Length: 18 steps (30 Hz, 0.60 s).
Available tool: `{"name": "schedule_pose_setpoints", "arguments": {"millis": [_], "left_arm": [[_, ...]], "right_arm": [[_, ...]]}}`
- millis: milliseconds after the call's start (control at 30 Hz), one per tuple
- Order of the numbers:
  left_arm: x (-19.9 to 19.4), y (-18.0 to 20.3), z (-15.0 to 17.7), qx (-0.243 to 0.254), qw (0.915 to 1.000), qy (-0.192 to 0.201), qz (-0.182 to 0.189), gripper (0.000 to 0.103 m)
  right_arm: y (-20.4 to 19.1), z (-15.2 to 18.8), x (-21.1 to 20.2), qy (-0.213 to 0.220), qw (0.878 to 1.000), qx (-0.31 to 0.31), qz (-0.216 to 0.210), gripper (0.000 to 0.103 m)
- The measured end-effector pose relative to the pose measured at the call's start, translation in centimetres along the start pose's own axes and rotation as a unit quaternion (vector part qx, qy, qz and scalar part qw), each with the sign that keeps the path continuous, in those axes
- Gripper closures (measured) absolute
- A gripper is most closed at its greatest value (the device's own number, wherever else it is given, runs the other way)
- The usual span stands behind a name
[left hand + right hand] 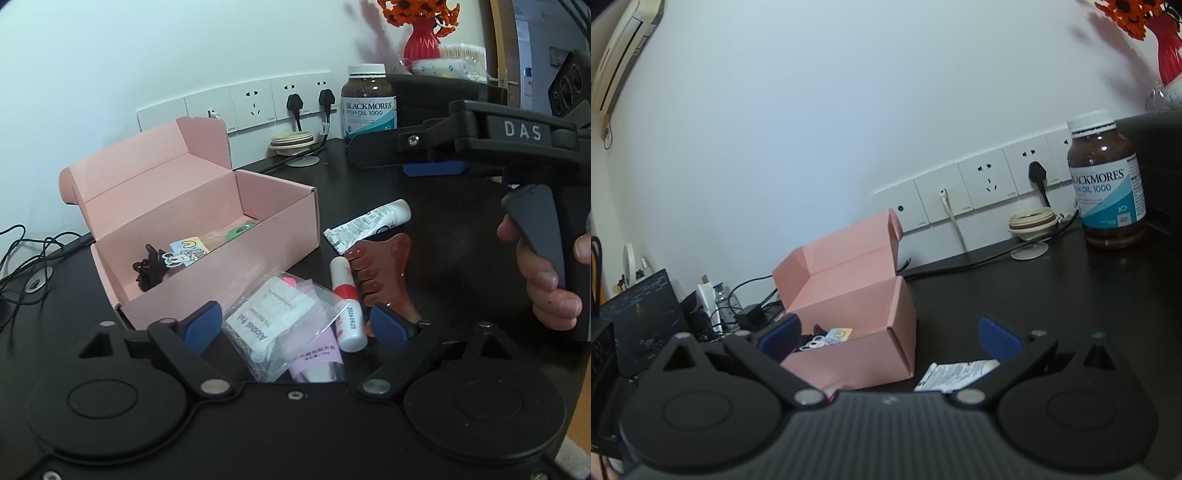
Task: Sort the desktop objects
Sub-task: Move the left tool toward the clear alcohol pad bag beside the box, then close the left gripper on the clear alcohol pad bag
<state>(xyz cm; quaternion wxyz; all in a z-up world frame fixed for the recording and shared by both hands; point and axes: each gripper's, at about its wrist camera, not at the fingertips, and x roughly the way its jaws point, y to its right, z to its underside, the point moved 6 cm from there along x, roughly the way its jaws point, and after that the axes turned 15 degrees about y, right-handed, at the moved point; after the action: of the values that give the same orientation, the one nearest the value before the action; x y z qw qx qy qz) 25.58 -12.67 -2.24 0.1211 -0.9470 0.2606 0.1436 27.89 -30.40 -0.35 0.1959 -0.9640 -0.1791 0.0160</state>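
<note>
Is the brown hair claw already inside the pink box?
No, the brown hair claw lies on the black desk outside the pink box, beside a small red and white tube.

A: How does the left gripper (291,325) stand?

B: Tilted downward, its 2 blue pads (201,326) spread apart, one at 8 o'clock and one at 4 o'clock in its own view. Neither presses on anything.

A: And the right gripper (886,338)?

B: Nearly level, jaws wide, nothing between them. In the left view it sits at 2 o'clock, a hand (546,273) wrapped round its grip.
</note>
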Motion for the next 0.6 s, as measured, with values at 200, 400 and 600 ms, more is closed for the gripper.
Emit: {"name": "schedule_pose_setpoints", "arguments": {"millis": [200, 400, 600], "left_arm": [[0.4, -0.4, -0.1, -0.005, 1.0000, -0.003, 0.001, 0.018], [1.0, -0.6, -0.1, -0.004, 1.0000, -0.007, 0.004, 0.017], [1.1, -0.1, 0.3, 0.001, 0.9997, -0.018, 0.015, 0.039]], "right_arm": [[0.1, 0.0, 0.0, -0.001, 1.000, 0.001, -0.001, 0.001], [0.2, 0.1, 0.2, -0.003, 1.000, 0.004, 0.000, 0.001], [0.2, 0.1, 0.2, -0.004, 1.000, 0.005, -0.001, 0.001]]}}
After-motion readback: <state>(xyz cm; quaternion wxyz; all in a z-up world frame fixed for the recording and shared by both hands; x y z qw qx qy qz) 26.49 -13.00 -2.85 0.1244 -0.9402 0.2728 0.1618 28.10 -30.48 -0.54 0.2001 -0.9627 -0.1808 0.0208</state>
